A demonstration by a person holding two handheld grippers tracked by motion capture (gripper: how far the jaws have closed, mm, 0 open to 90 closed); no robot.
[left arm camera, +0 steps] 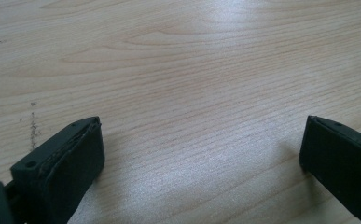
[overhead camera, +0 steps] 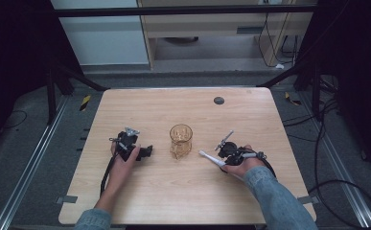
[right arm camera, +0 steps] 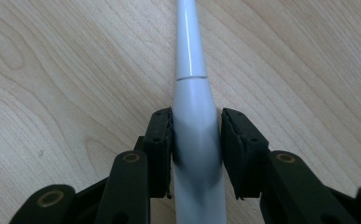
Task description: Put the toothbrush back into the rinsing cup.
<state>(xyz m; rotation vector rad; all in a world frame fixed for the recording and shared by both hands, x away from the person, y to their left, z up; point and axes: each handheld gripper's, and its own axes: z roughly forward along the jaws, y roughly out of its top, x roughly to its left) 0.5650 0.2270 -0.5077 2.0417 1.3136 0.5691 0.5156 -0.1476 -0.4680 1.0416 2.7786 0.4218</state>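
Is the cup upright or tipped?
Upright. The cup stands on the table with its round mouth facing up, between the left gripper and the toothbrush clamped in the right gripper.

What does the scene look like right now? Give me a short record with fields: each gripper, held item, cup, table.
left gripper: open, nothing between the jaws, low over bare table left of the cup
right gripper: shut on the toothbrush
toothbrush: white, thick handle clamped between the jaws, slim neck pointing toward the cup
cup: amber glass, upright, mid-table between the grippers, apart from both
table: light wood, dark round spot near the far edge
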